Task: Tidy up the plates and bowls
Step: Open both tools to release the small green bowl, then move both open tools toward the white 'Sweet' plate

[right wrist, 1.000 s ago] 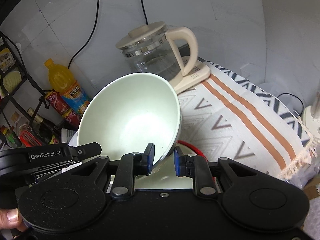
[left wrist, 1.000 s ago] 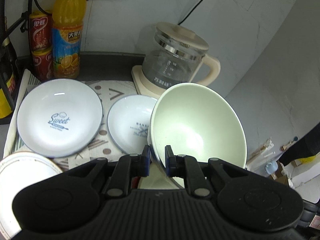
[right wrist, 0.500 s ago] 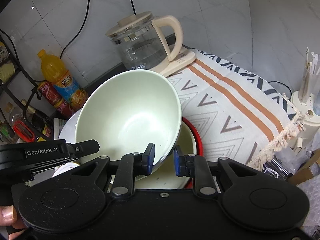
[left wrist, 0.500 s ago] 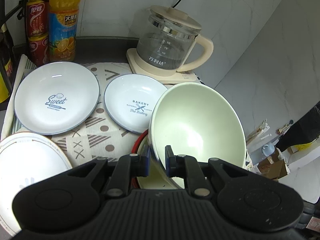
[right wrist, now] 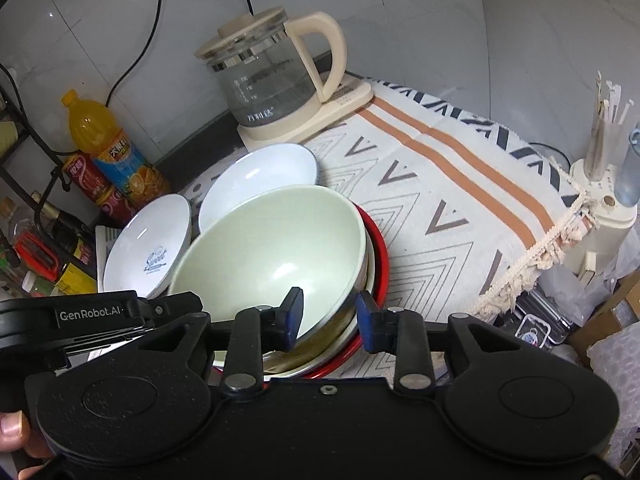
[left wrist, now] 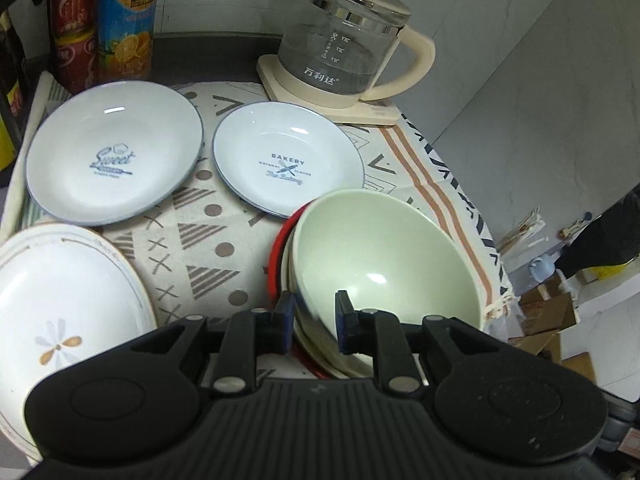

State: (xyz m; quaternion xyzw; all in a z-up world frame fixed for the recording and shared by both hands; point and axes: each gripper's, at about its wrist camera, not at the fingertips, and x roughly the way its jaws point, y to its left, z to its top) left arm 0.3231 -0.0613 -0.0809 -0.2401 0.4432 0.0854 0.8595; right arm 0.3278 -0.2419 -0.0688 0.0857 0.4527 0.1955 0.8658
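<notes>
A pale green bowl (left wrist: pixel 384 256) (right wrist: pixel 276 248) sits nested in a cream bowl with a red rim (left wrist: pixel 276 256) (right wrist: pixel 380 256) on the patterned cloth. My left gripper (left wrist: pixel 313 322) straddles the green bowl's near rim with its jaws apart. My right gripper (right wrist: pixel 329 316) straddles the rim on the other side, jaws also apart. A "Sweet" plate (left wrist: pixel 114 152) (right wrist: pixel 150 244) and a "Bakery" plate (left wrist: pixel 286 164) (right wrist: pixel 260 176) lie behind. A flower-print plate (left wrist: pixel 60 304) lies at the left.
A glass kettle (left wrist: pixel 348 52) (right wrist: pixel 268 76) on its base stands at the back. An orange juice bottle (left wrist: pixel 126 20) (right wrist: pixel 108 148) and red cans (left wrist: pixel 72 28) stand at back left. The cloth's fringed edge (right wrist: pixel 536 248) drops off at the right, beside a holder with sticks (right wrist: pixel 604 184).
Both grippers lowered the green bowl into the red-rimmed bowl and their jaws have widened off its rim.
</notes>
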